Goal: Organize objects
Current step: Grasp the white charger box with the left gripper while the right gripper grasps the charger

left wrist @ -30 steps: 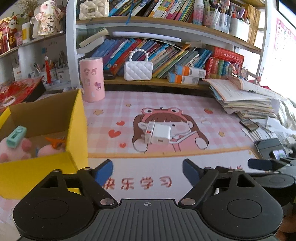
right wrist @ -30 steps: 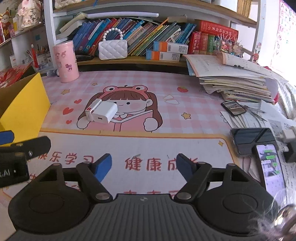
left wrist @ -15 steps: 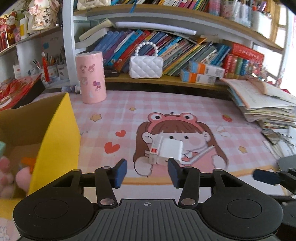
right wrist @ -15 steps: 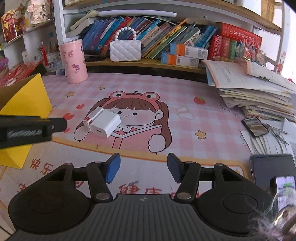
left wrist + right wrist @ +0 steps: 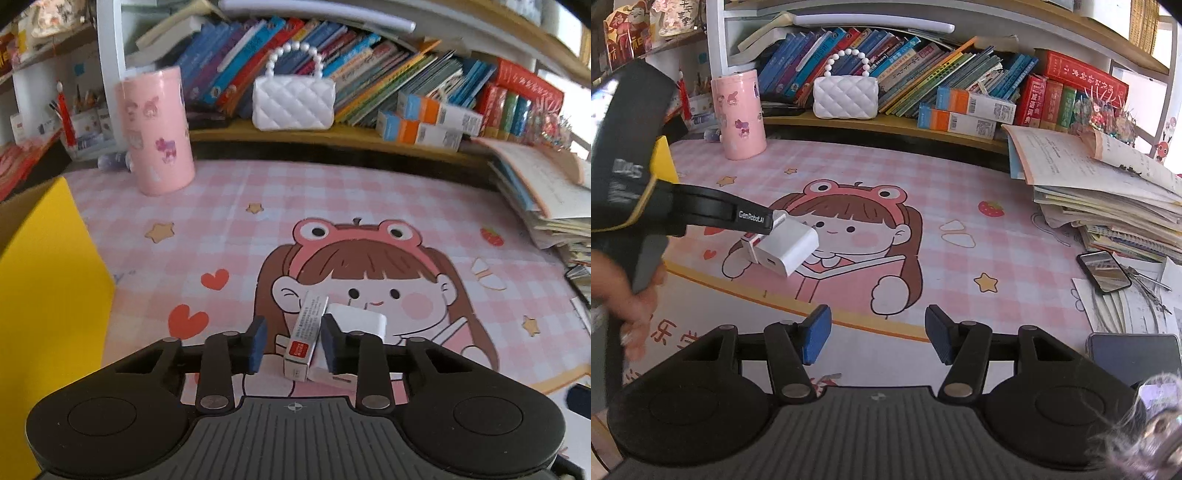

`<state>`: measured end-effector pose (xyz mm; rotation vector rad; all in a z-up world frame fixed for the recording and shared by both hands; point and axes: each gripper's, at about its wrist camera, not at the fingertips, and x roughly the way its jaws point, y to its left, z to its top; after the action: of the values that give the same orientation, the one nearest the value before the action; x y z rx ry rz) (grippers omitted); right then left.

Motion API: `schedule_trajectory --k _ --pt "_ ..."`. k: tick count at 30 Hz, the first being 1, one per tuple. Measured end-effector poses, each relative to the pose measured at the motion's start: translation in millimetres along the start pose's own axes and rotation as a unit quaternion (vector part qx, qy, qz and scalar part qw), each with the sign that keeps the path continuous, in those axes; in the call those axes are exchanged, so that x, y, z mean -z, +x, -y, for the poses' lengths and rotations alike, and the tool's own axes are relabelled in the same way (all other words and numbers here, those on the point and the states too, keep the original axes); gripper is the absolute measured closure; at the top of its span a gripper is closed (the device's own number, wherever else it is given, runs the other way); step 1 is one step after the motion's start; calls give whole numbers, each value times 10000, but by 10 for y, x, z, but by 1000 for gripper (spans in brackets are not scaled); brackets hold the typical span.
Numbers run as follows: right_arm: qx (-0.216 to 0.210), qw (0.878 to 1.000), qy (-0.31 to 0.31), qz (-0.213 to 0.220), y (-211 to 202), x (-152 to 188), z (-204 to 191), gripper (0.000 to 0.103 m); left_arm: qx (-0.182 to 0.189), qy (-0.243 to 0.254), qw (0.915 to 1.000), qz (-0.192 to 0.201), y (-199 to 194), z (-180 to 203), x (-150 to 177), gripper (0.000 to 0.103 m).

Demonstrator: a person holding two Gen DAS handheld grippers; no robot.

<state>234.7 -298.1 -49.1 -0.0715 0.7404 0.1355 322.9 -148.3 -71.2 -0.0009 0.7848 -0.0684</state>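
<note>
A small white box with a red label [image 5: 306,334] leans against a white charger block [image 5: 356,321] on the pink cartoon mat [image 5: 332,206]. My left gripper [image 5: 293,345] is open around the small box, its right pad close beside the box, its left pad apart from it. In the right wrist view the charger [image 5: 786,245] lies at the left, with the left gripper [image 5: 764,230] over it. My right gripper [image 5: 873,334] is open and empty above the mat's front part. A yellow box [image 5: 44,295] stands at the left.
A pink cylinder [image 5: 155,129] stands at the back left. A white quilted purse [image 5: 293,101] sits on the low shelf with books. A stack of papers and books [image 5: 1108,199] and phones [image 5: 1104,271] lie at the right.
My left gripper moved forward and down to the small box and charger and narrowed its jaws around the box. My right gripper moved forward a little and stayed open.
</note>
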Motion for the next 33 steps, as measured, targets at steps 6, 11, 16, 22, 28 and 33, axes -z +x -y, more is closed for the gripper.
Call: schedule_trajectory --k 6,11,16,22,28,33 --pt "5 10000 35 -29 17 19 79 49 -1 -51 9998 -169 133 -32 -7 81" --pt "-30 10000 35 -80 51 30 96 49 169 19 9993 -338 234 18 28 82" --pt "-61 9999 -57 -88 67 20 80 48 160 -116 9994 -269 176 -32 31 90" --pt "-312 9993 -187 -36 176 -49 -66 47 324 -455 9984 -13 -355 -236 75 90" --pt "-658 9963 -505 235 443 -186 -378 40 445 -802 9958 27 -948 -513 232 90" --pt "-786 9920 -917 366 748 -321 -638 36 409 -1085 9933 38 -1314 -703 415 90"
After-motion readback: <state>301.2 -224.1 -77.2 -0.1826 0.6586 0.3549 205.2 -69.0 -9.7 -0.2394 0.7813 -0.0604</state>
